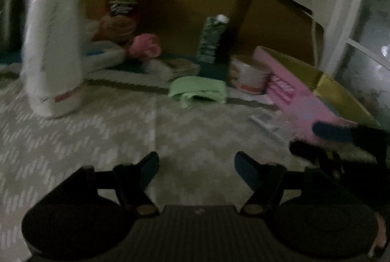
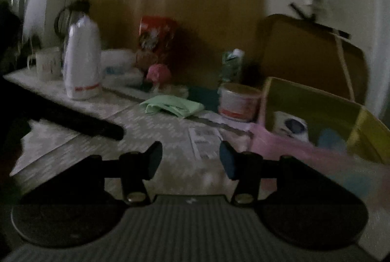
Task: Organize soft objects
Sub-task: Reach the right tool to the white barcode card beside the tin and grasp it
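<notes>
A folded light-green cloth [image 1: 198, 90] [image 2: 171, 106] lies on the patterned mat, ahead of both grippers. A crumpled pink soft thing [image 1: 145, 46] [image 2: 158, 73] sits further back by a red bag. A pink and yellow box [image 1: 314, 94] [image 2: 314, 116] stands open on the right, with a white and a blue object inside. My left gripper [image 1: 196, 170] is open and empty, low over the mat. My right gripper [image 2: 191, 159] is open and empty, just left of the box; it also shows at the right edge of the left wrist view [image 1: 324, 140].
A tall white plastic-wrapped pack [image 1: 52, 40] [image 2: 81, 60] stands at the left. A red snack bag [image 1: 123, 6], a green carton [image 1: 212, 38], a round tub [image 1: 248, 75] [image 2: 237, 101] and a paper slip [image 2: 203, 140] lie about. A brown wall rises behind.
</notes>
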`<action>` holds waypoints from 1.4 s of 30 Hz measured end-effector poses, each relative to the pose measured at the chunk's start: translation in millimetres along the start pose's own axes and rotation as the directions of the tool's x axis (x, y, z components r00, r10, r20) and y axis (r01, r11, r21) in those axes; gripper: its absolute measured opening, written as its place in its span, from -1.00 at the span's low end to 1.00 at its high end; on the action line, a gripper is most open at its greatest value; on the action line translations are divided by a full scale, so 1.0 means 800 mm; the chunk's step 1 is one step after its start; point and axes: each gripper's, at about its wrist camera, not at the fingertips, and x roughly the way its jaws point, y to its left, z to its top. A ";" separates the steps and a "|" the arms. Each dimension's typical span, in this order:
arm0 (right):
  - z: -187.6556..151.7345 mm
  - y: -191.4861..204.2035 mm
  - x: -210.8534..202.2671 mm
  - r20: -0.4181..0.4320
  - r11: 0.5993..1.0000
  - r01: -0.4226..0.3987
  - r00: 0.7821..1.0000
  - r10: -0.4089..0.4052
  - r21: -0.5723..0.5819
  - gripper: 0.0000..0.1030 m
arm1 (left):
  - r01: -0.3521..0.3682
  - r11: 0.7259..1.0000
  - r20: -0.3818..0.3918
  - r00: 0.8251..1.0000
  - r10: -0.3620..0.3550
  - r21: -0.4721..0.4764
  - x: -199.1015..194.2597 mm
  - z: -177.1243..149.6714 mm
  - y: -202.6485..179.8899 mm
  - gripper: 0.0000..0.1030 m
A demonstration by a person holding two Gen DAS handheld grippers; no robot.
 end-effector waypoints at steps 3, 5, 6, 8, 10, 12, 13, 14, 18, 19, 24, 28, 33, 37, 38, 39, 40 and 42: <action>0.031 0.006 0.045 -0.092 0.998 -0.002 0.996 -0.004 -0.066 0.06 | 0.012 1.000 0.026 1.000 -0.012 -0.018 -0.003 -0.003 0.007 0.37; 0.044 0.013 0.072 -0.141 0.991 0.016 0.989 -0.035 -0.129 0.07 | 0.014 1.000 0.037 0.999 -0.013 -0.022 -0.006 -0.005 0.008 0.37; 0.048 0.016 0.084 -0.168 0.988 0.018 0.985 -0.044 -0.156 0.07 | 0.020 0.999 0.046 0.999 -0.019 -0.027 -0.008 -0.005 0.009 0.37; 0.053 0.017 0.108 -0.241 0.980 0.020 0.968 -0.069 -0.200 0.08 | 0.029 0.999 0.059 0.998 -0.027 -0.040 -0.011 -0.004 0.013 0.38; 0.057 0.013 0.133 -0.319 0.975 0.026 0.943 -0.097 -0.219 0.09 | 0.043 0.997 0.063 0.997 -0.039 -0.061 -0.014 -0.005 0.018 0.38; 0.062 0.004 0.141 -0.356 0.982 0.034 0.929 -0.100 -0.187 0.33 | 0.061 0.995 0.062 0.996 -0.056 -0.085 -0.013 -0.005 0.023 0.38; 0.066 0.000 0.143 -0.378 0.985 0.028 0.921 -0.092 -0.170 0.33 | 0.073 0.992 0.062 0.996 -0.067 -0.102 -0.013 -0.005 0.028 0.39; 0.069 -0.002 0.144 -0.405 0.986 0.014 0.911 -0.080 -0.163 0.31 | 0.083 0.990 0.061 0.995 -0.076 -0.115 -0.012 -0.004 0.031 0.39; 0.068 -0.007 0.137 -0.443 0.995 -0.032 0.896 -0.014 -0.097 -0.06 | 0.124 0.977 0.071 0.991 -0.113 -0.172 -0.014 -0.005 0.043 0.39; 0.066 -0.004 0.132 -0.434 0.993 -0.042 0.901 -0.009 -0.108 -0.12 | 0.133 0.974 0.073 0.990 -0.121 -0.186 -0.014 -0.005 0.046 0.39; 0.062 0.013 0.101 -0.412 0.985 -0.172 0.899 0.146 -0.025 -0.54 | 0.160 0.961 0.077 0.986 -0.146 -0.227 -0.014 -0.006 0.054 0.39; 0.073 0.018 0.098 -0.380 0.989 -0.131 0.920 0.094 -0.071 -0.41 | 0.146 0.966 0.075 0.988 -0.133 -0.213 -0.013 -0.005 0.052 0.39; 0.100 -0.014 0.151 -0.496 0.997 -0.081 0.865 0.070 0.000 0.25 | 0.138 0.968 0.077 0.989 -0.125 -0.209 -0.013 -0.005 0.050 0.39; 0.099 -0.027 0.189 -0.633 0.995 -0.074 0.768 0.096 0.062 0.37 | 0.153 0.963 0.081 0.987 -0.138 -0.223 -0.013 -0.005 0.053 0.42; 0.098 -0.032 0.194 -0.644 0.992 -0.078 0.755 0.125 0.100 0.45 | 0.156 0.962 0.082 0.987 -0.141 -0.226 -0.013 -0.005 0.054 0.42; 0.098 -0.032 0.197 -0.654 0.989 -0.083 0.743 0.146 0.126 0.52 | 0.158 0.961 0.083 0.986 -0.143 -0.229 -0.014 -0.005 0.055 0.43; 0.098 -0.032 0.198 -0.659 0.987 -0.090 0.736 0.156 0.132 0.56 | 0.162 0.959 0.084 0.986 -0.146 -0.233 -0.014 -0.005 0.056 0.44; 0.096 -0.027 0.193 -0.654 0.984 -0.105 0.736 0.174 0.144 0.60 | 0.169 0.956 0.088 0.984 -0.152 -0.240 -0.014 -0.005 0.056 0.53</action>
